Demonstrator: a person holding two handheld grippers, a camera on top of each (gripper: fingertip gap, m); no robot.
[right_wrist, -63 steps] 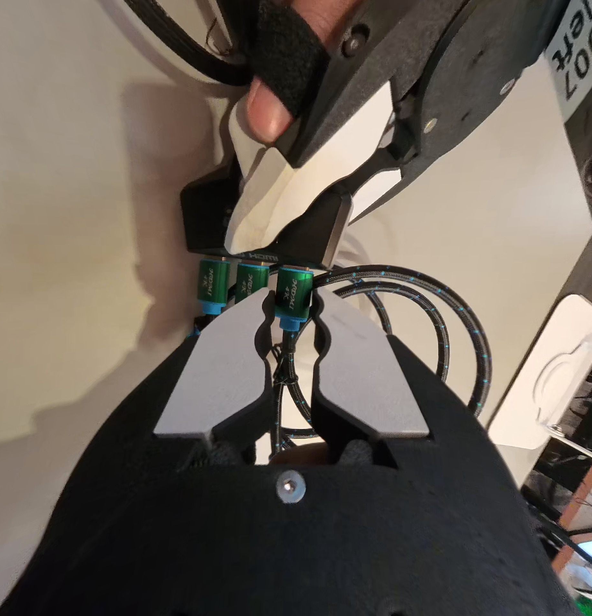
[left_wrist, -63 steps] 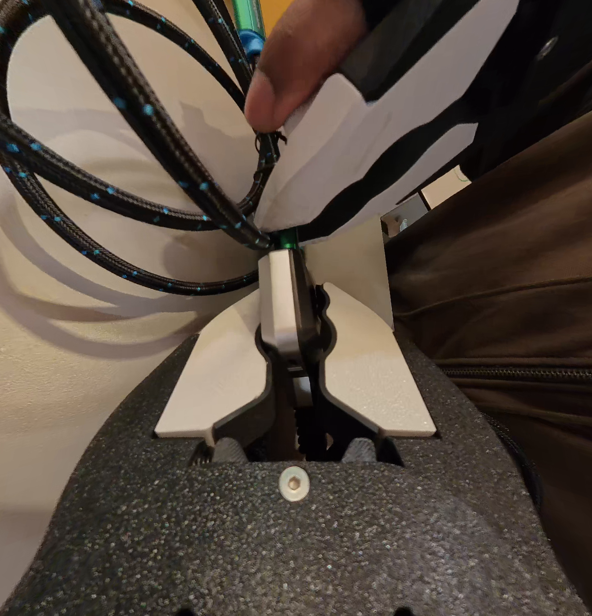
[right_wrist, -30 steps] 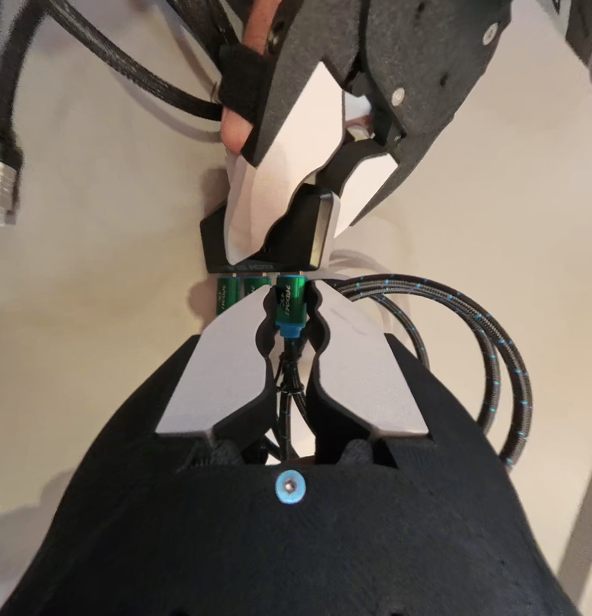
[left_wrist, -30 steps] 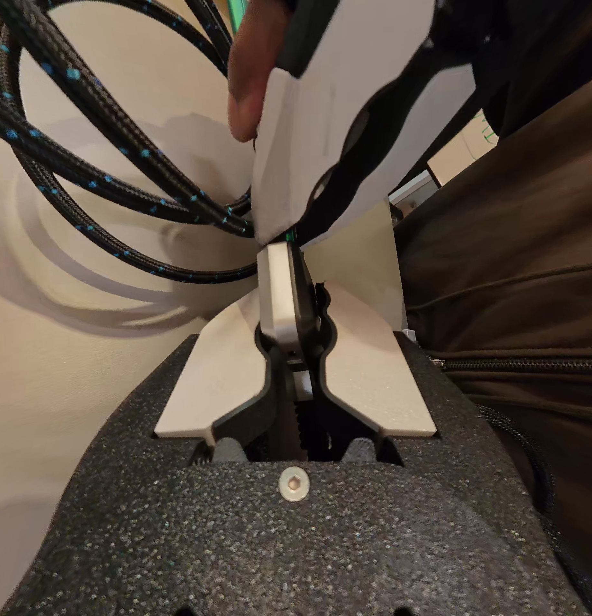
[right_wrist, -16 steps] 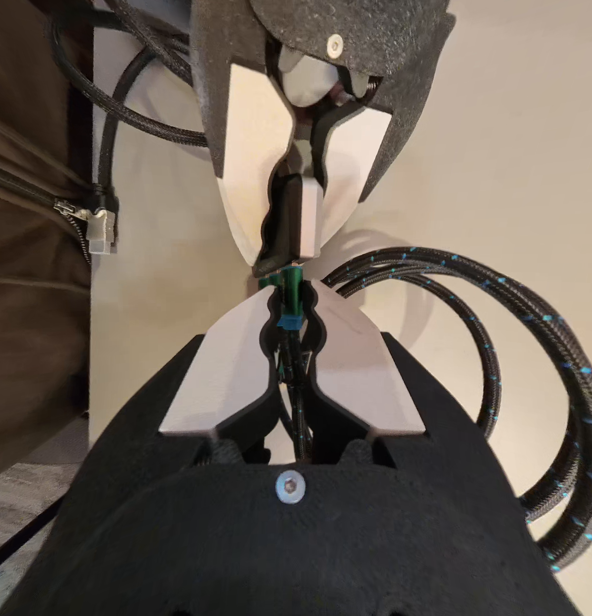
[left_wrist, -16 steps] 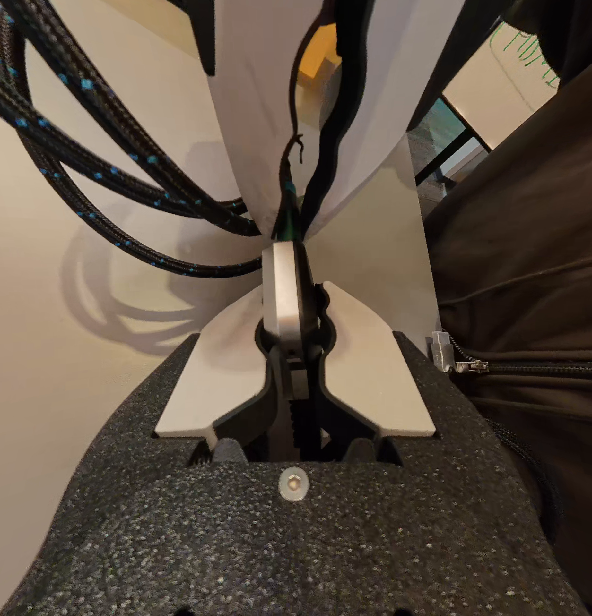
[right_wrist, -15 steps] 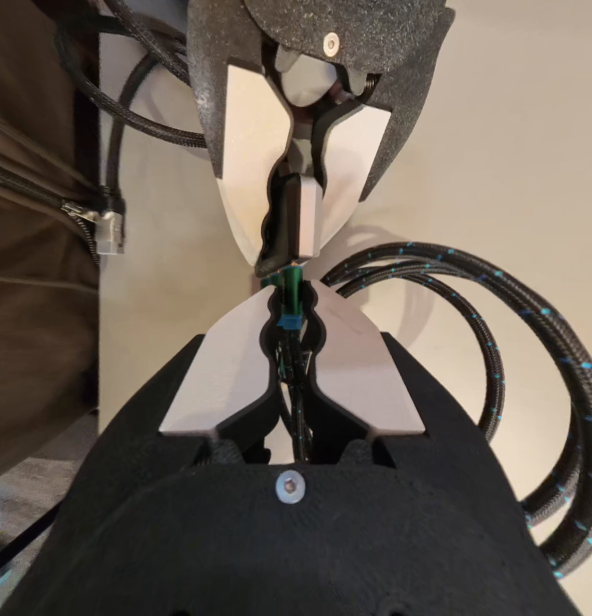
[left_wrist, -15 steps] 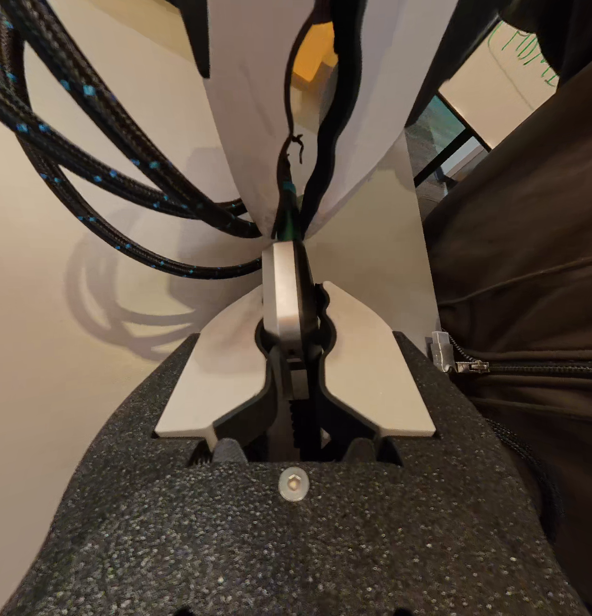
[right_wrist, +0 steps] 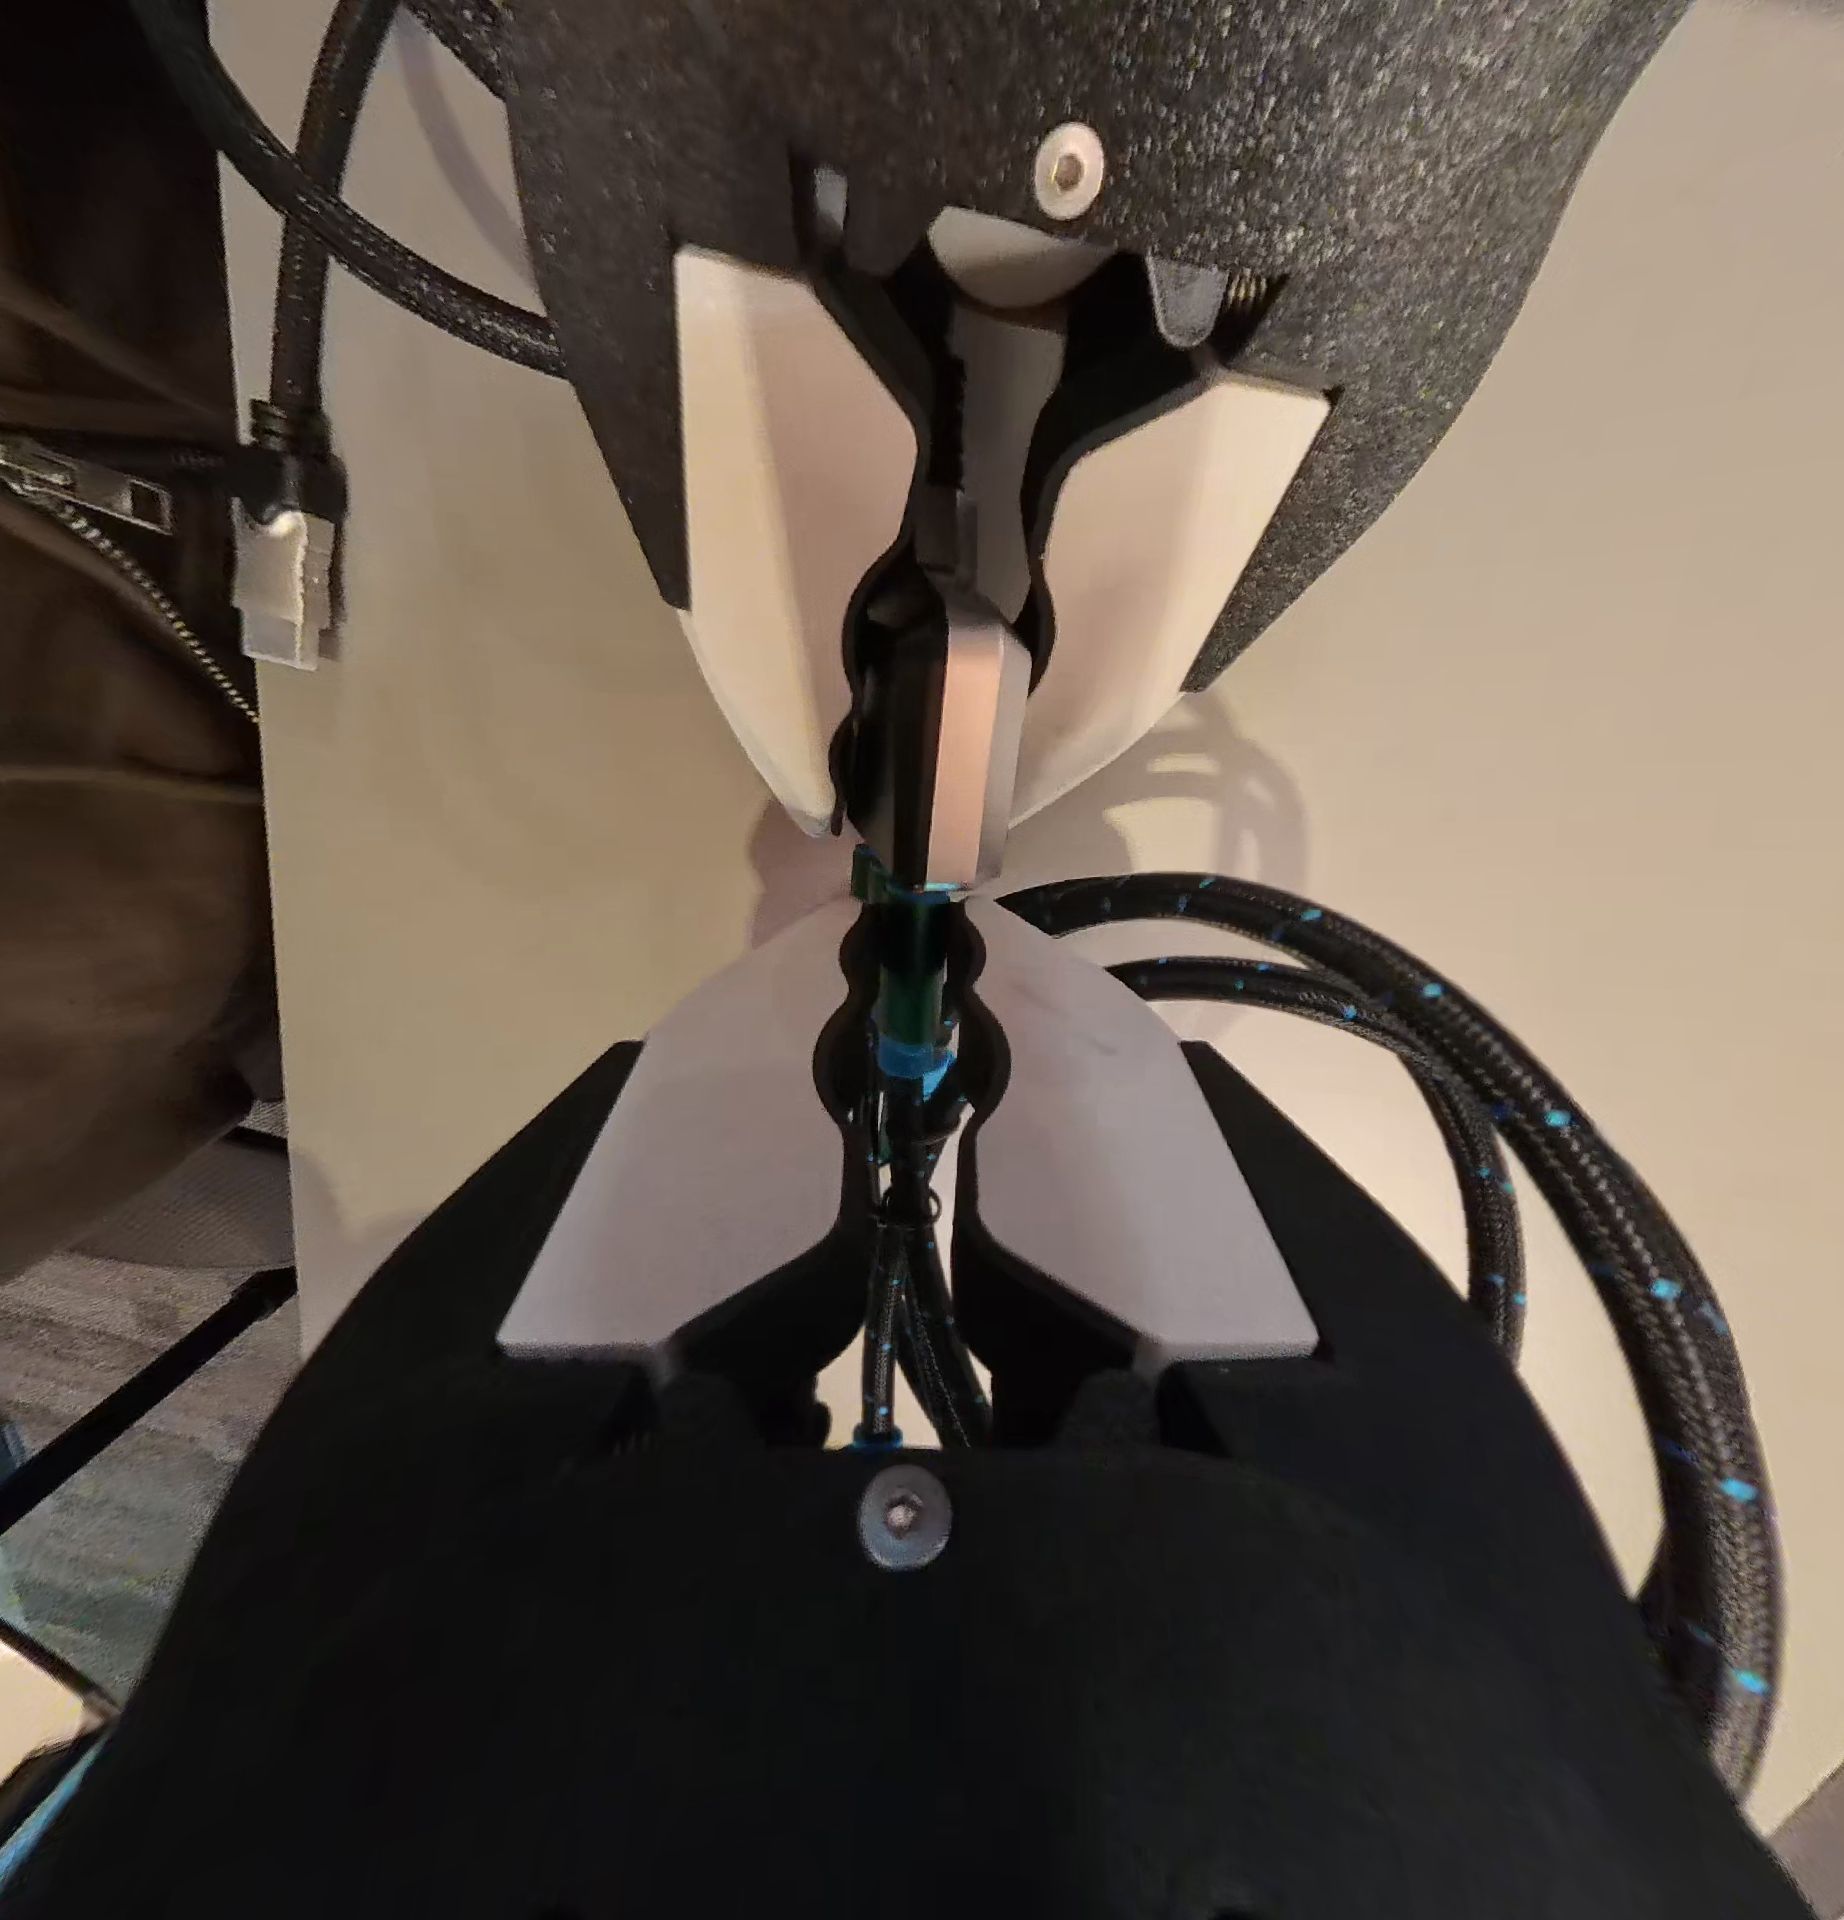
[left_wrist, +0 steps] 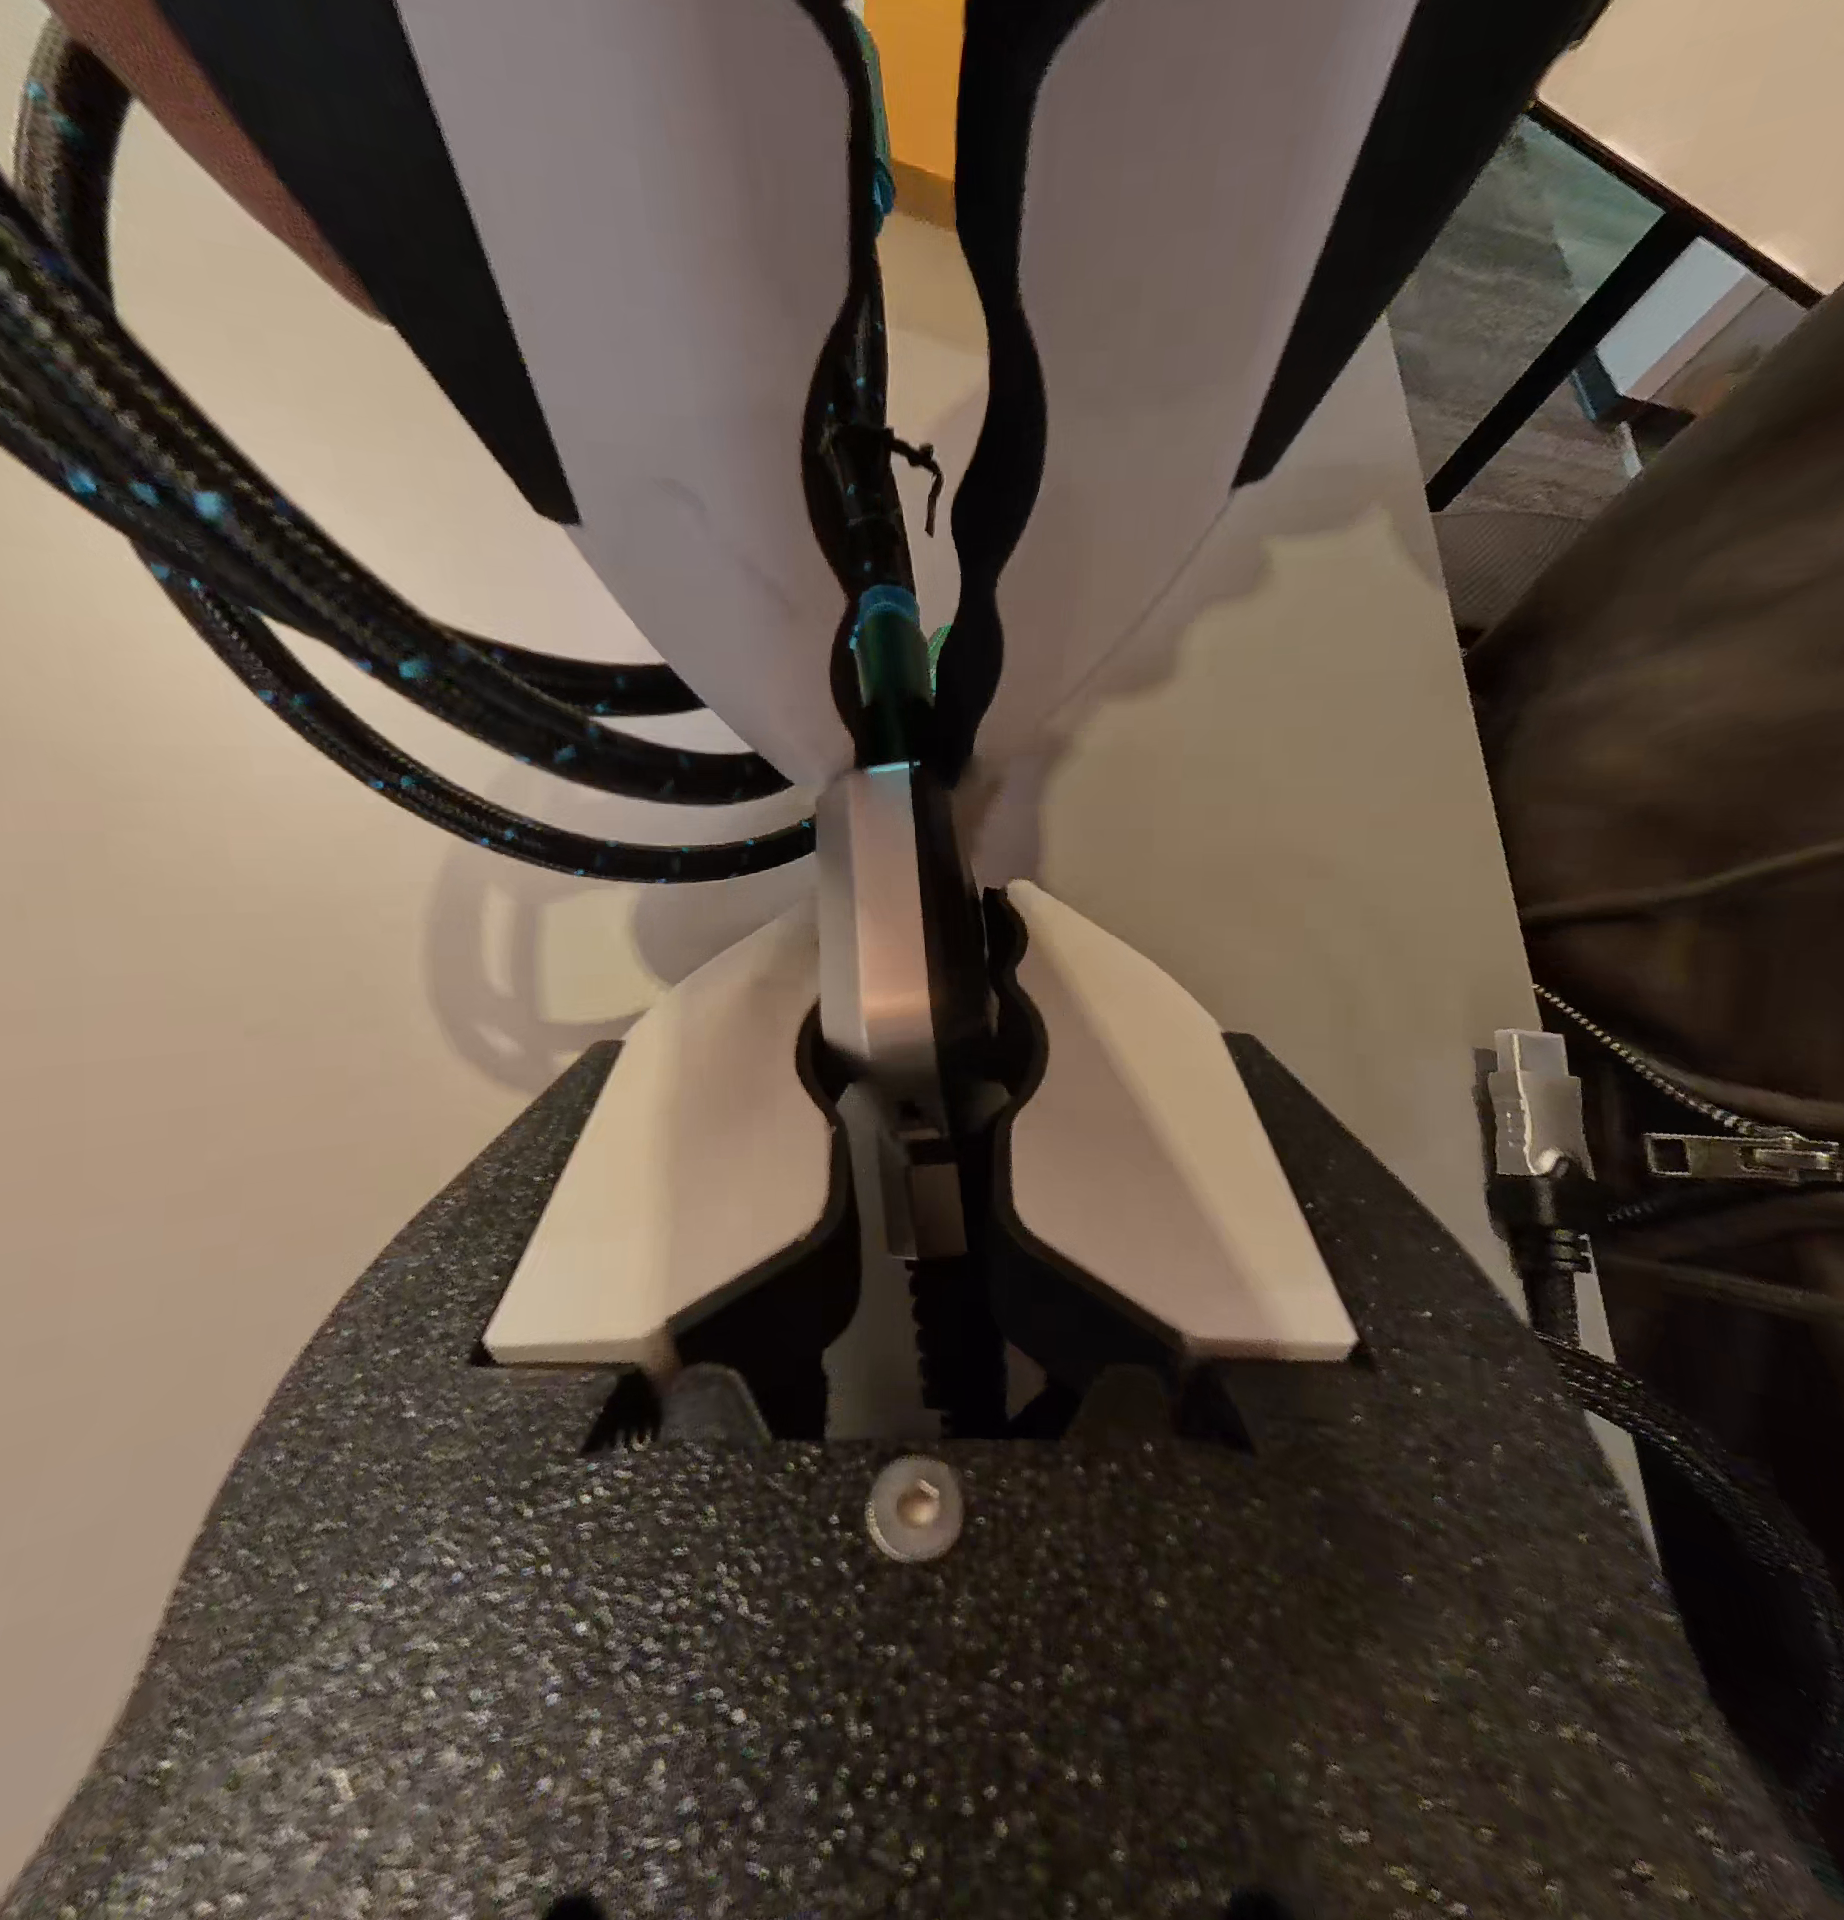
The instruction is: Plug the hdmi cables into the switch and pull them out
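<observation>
My left gripper (left_wrist: 913, 904) pinches a thin black-and-silver box (left_wrist: 882, 935) edge-on; at twelve o'clock my right gripper (right_wrist: 913, 971) clamps a green plug (right_wrist: 907, 987) seated in it. If the two twist out of line, that plug could bend. Black braided cables (right_wrist: 1417, 1039) loop toward three o'clock.

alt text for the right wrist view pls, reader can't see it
The right gripper is closed on a green plug at the end of black braided cables, meeting the left gripper head-on. That one clamps a slim black-and-silver box which the plug joins, above a cream table; a brown jacket is at left.
</observation>
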